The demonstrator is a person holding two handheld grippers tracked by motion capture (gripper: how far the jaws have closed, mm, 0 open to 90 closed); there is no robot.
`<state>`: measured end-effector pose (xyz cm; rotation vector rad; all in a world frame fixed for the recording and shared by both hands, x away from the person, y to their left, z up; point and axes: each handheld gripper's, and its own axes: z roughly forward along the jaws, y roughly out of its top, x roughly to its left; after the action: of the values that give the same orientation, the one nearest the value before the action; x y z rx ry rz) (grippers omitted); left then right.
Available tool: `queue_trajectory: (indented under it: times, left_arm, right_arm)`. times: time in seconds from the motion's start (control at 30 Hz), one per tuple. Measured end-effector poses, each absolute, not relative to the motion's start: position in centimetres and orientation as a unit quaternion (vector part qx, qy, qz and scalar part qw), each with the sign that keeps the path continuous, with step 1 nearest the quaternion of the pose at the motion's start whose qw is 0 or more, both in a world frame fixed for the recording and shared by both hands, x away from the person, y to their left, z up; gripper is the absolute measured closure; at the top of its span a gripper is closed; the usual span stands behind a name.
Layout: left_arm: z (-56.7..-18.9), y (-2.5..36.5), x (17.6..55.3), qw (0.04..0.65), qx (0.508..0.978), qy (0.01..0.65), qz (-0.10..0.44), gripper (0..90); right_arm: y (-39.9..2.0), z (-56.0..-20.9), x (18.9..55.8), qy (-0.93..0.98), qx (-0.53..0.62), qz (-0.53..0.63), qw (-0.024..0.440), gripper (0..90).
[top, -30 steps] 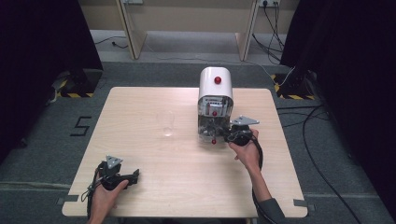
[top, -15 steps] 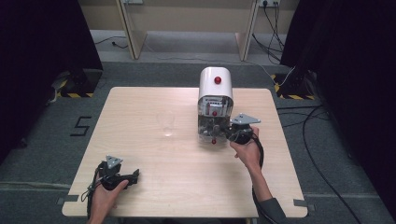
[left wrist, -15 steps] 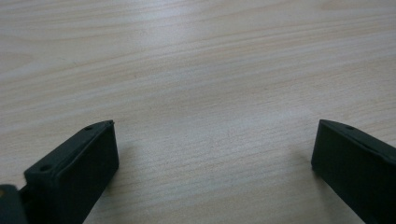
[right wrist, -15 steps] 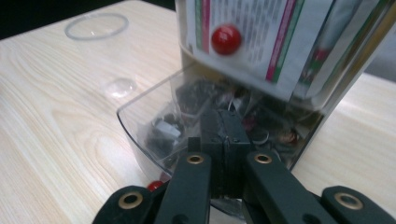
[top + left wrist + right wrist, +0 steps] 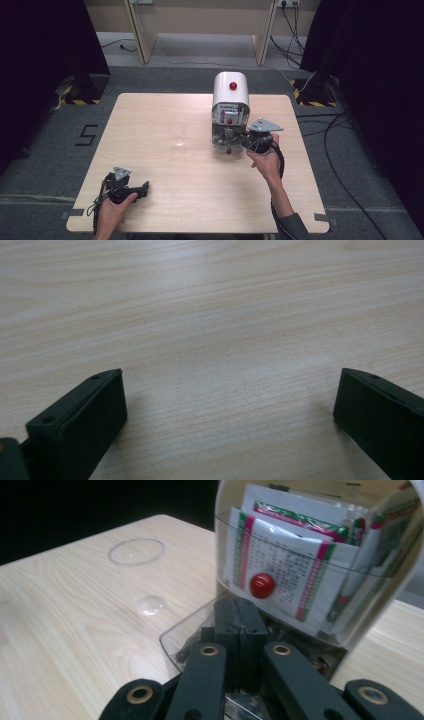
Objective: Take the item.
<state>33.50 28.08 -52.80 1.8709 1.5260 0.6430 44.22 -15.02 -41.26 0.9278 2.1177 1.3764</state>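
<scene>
Both jaws of the right gripper are pressed together, tips in the tray at the dispenser's foot, directly below its knob. Left gripper, jaws apart, rests well away from the dispenser, so the right is nearer.

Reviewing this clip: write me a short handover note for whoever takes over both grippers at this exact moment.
Right gripper: jaws shut, tips in the clear lower drawer of the white dispenser; whether a sachet is pinched cannot be told.
Left gripper: open, idle over bare table at the near left corner.
Clear glass stands empty mid-table, left of the dispenser.
Done: drawer reached.
Left, probably: lift a sachet out and bring it to the glass.
</scene>
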Motion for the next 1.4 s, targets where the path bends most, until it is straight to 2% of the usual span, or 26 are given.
queue_trajectory:
  times: [0.5,1.4]
  left_arm:
    - [-52.8,28.1,33.5,0.316,0.710,0.580,0.244,0.0]
    - [-52.8,28.1,33.5,0.317,0.710,0.580,0.244,0.0]
  right_arm:
    - [-12.7,-40.1,43.8,0.771,0.306,0.520,0.205,90.0]
    - [-5.3,-37.8,45.8,0.793,0.257,0.516,0.197,90.0]
